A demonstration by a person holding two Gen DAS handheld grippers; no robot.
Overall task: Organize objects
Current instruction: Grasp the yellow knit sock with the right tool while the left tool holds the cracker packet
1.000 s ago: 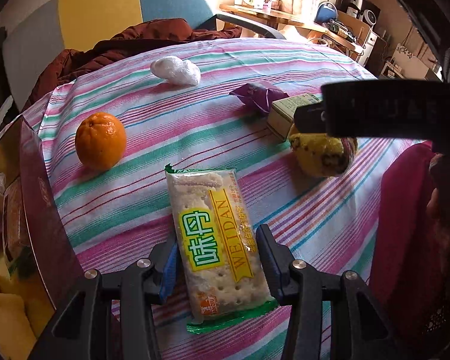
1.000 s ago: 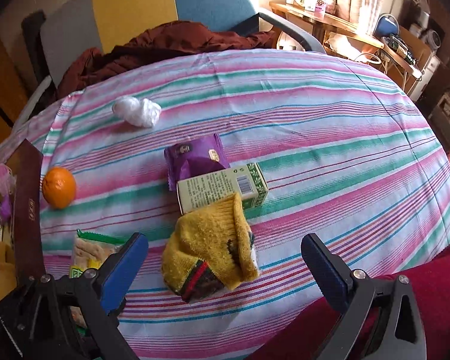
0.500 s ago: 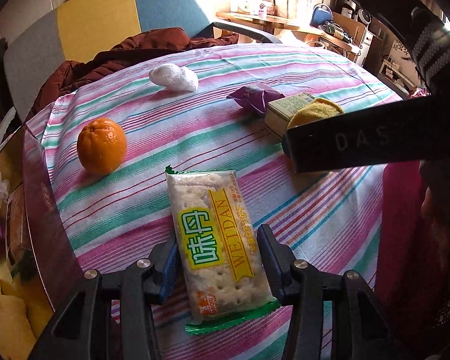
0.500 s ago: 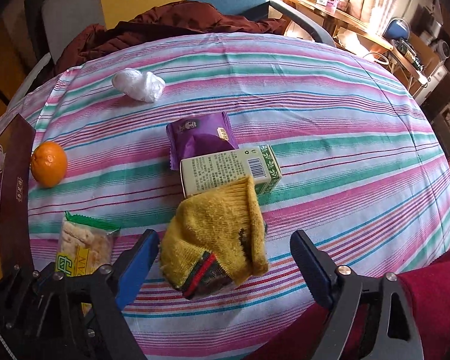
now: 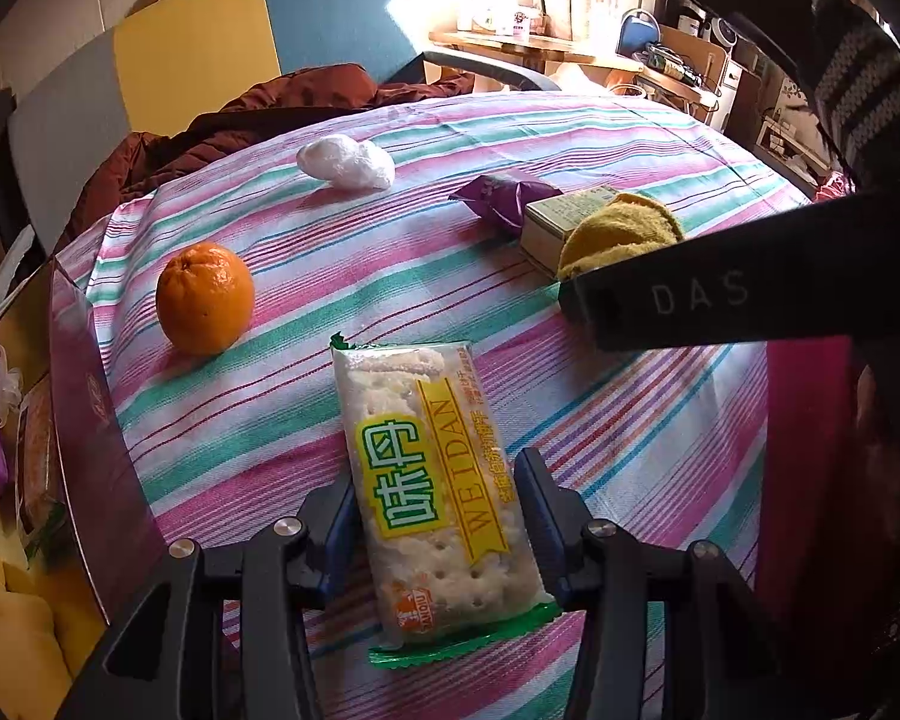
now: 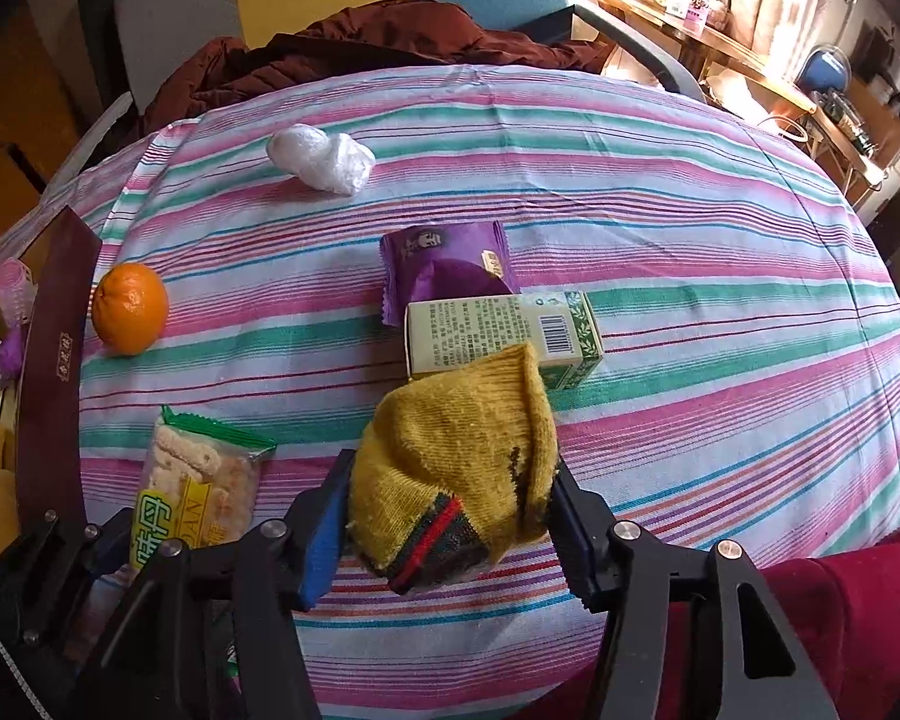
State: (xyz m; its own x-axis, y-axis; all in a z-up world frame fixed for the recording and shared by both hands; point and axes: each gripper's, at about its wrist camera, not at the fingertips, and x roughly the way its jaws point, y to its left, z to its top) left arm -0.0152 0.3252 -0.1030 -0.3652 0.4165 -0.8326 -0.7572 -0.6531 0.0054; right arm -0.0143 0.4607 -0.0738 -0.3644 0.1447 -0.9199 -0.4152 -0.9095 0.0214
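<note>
Two blue-padded fingers of the left gripper [image 5: 435, 510] flank the near half of a cracker packet [image 5: 432, 480] in the left wrist view; the jaws stand narrowly apart with the pads at or very near the packet's long edges, and whether they actually press it cannot be told. The packet lies flat on the striped tablecloth [image 5: 630, 420]. Taking the packet as landmark, an orange [image 5: 205, 298] sits beyond it to the left, near a dark maroon box edge [image 5: 90, 420] at the cloth's left border. A crumpled white plastic bag [image 5: 347, 162] lies far beyond the packet. Beyond it to the right are a purple snack wrapper [image 5: 501, 199], a pale carton [image 5: 561, 222] and a yellow knitted sock [image 5: 621, 234], partly hidden by a dark bar marked "DAS" [image 5: 720, 294].

From the right wrist view, the right gripper [image 6: 450, 516] has its jaws closed in on the yellow sock [image 6: 456, 456], both pads touching its sides. Whether the sock is raised off the cloth cannot be told. Its far edge overlaps the carton [image 6: 498, 330], and the purple wrapper [image 6: 444, 264] touches the carton's far side. The cracker packet [image 6: 201, 480] lies just left of the sock, its near end between the left gripper's fingers [image 6: 111, 540]. The orange [image 6: 129, 307] is beyond the packet, the white bag [image 6: 318, 159] farther still. A red sleeve [image 6: 840, 618] shows at lower right.
</note>
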